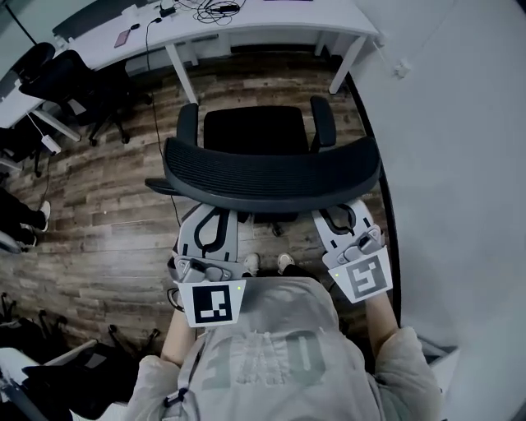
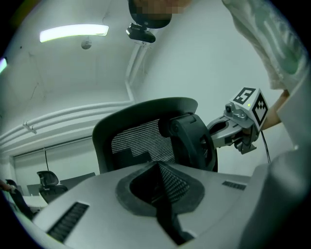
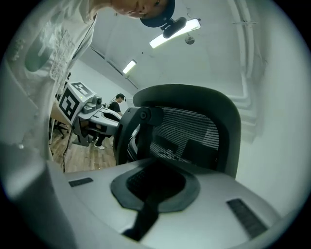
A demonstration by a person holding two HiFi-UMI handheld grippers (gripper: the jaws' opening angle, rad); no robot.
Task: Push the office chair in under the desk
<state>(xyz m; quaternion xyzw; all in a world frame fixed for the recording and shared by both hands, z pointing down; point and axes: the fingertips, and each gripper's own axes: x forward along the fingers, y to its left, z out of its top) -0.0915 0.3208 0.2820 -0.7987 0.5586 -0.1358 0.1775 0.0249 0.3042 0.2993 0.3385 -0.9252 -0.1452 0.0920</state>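
Note:
The black office chair has its seat (image 1: pixel 255 130) facing a white desk (image 1: pixel 271 20) at the top of the head view. Its curved mesh backrest (image 1: pixel 271 177) is nearest me. My left gripper (image 1: pixel 212 212) and right gripper (image 1: pixel 342 214) are both shut, and their tips reach the rear of the backrest on either side, partly hidden under its top edge. The left gripper view shows the closed left gripper (image 2: pixel 160 168) against the mesh backrest (image 2: pixel 141 141), with the right gripper (image 2: pixel 238 124) beyond. In the right gripper view the closed right gripper (image 3: pixel 156 170) points at the backrest (image 3: pixel 194 131).
The desk's slanted white legs (image 1: pixel 179 72) (image 1: pixel 348 62) frame the gap ahead of the chair. Other black chairs (image 1: pixel 78 82) stand at the left on the wood floor. A white wall (image 1: pixel 460 164) runs close along the right. My shoes (image 1: pixel 265 263) are just behind the chair base.

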